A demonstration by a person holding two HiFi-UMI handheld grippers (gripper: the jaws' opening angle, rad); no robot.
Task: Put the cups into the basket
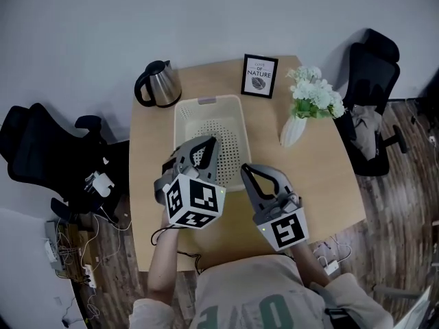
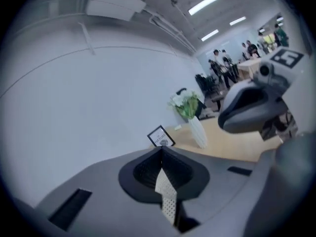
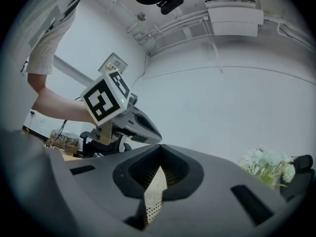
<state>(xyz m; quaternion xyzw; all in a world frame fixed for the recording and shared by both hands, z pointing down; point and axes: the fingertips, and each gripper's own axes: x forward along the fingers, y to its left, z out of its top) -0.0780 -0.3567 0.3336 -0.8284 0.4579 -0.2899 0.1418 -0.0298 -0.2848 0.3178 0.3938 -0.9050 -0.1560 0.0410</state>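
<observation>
Left tongs (image 1: 208,142): pressing shut, holding nothing, hanging over the near end of the basket.
Right tongs (image 1: 247,169): pressing shut as well, holding nothing, hanging just beside the basket's near right corner.
Basket (image 1: 218,130): sitting open side up in the middle of the counter (image 1: 322,177).
Vase (image 1: 293,130): standing to the right of the basket, holding white flowers (image 1: 315,94).
Kettle (image 1: 161,83): standing by the far left corner.
Picture (image 1: 260,76): standing at the far edge, between kettle and flowers.
</observation>
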